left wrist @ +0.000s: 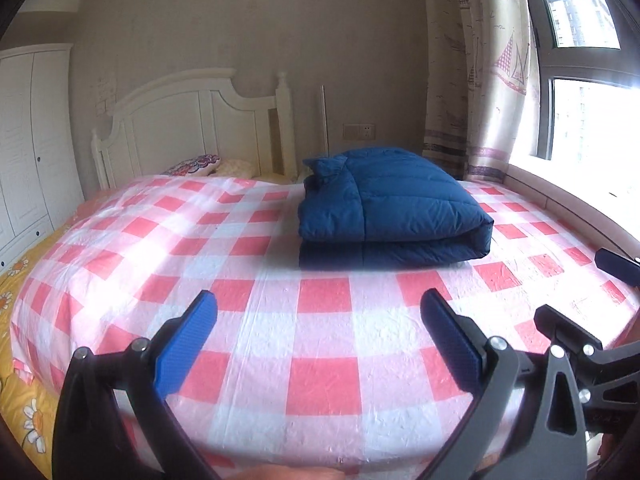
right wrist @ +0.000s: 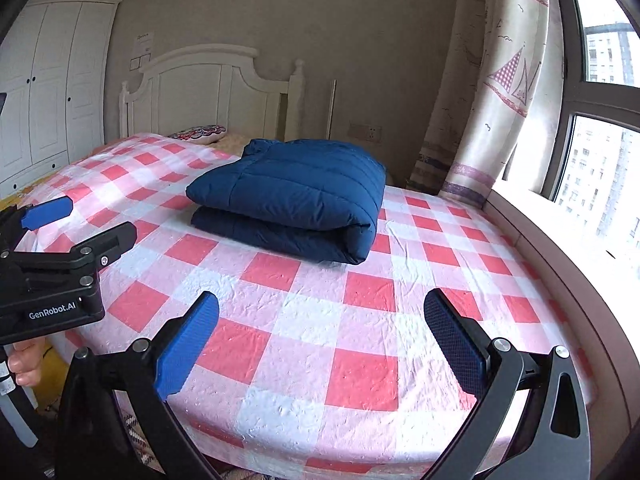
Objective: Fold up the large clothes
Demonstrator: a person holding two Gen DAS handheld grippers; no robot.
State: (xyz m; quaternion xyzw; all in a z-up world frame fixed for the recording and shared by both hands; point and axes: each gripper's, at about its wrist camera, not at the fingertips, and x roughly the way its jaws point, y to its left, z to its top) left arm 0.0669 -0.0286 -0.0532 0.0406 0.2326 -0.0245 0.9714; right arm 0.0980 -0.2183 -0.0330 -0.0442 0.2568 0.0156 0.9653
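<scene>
A folded dark blue quilted jacket (left wrist: 390, 208) lies on a bed covered by a red-and-white checked sheet (left wrist: 280, 320), doubled over itself into a thick two-layer bundle with its collar end turned toward the white headboard (left wrist: 192, 128). In the left wrist view the bundle sits at about one o'clock from the picture's centre, well beyond the fingertips; in the right wrist view it lies near twelve o'clock (right wrist: 292, 204), again well apart from the pads. The left hand-held gripper (left wrist: 318, 312) hovers over the near part of the sheet with its two blue-padded fingers (left wrist: 188, 344) spread wide and only bare sheet between them. The right hand-held gripper (right wrist: 320, 312) likewise stands with its jaws fully apart, nothing between its fingers (right wrist: 186, 348) but the checked cloth. Each tool appears in the other's view: the right at three o'clock in the left wrist view, the left at nine o'clock in the right wrist view, with part of a hand (right wrist: 24, 364) gripping its handle below. A patterned pillow (left wrist: 194, 164) rests at the head of the bed, at eleven o'clock from the jacket. A white wardrobe (right wrist: 48, 80) stands at the far left, and a sailboat-printed curtain (right wrist: 500, 80) hangs beside the window (right wrist: 600, 168) at the right.
</scene>
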